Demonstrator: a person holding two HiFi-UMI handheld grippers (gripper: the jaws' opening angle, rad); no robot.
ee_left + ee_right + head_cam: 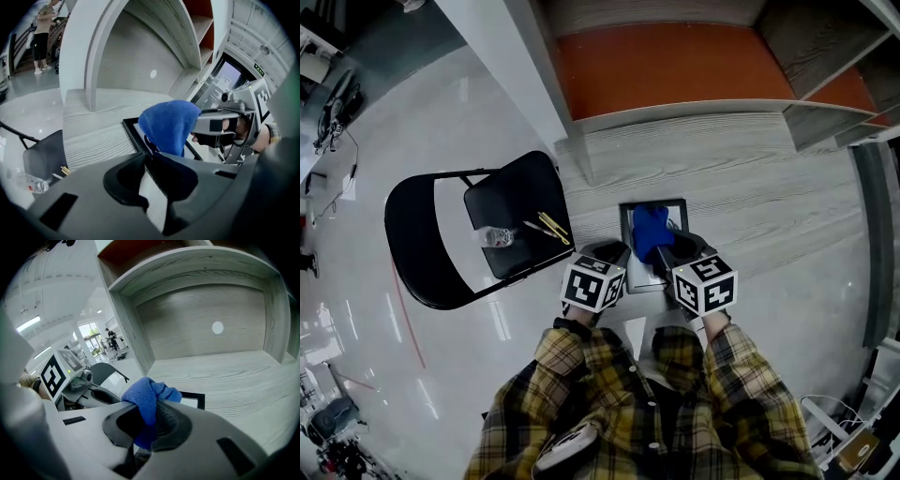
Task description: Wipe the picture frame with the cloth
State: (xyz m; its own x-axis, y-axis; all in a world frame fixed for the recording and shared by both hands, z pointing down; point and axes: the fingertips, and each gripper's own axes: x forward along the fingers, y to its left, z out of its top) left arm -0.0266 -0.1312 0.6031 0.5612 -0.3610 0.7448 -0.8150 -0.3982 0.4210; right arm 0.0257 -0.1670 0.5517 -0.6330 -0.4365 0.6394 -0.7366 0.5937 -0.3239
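A black picture frame [625, 220] with a white face lies flat on the grey wood-grain platform [750, 178]. A blue cloth [651, 230] hangs bunched over the frame, and my right gripper [673, 248] is shut on it. In the right gripper view the cloth [146, 401] fills the gap between the jaws, with the frame's corner [194, 395] behind it. My left gripper [615, 253] is at the frame's left near edge. In the left gripper view its jaws [149, 164] stand apart, and the frame's black edge [132, 133] and white face show through the gap. The cloth [168, 124] hangs just beyond.
A black folding chair [502, 225] stands to the left, with a small clear bottle [497, 237] and yellow sticks [551, 228] on its seat. A shelf unit with an orange panel [675, 56] rises behind the platform. Cables lie at the lower right [839, 422].
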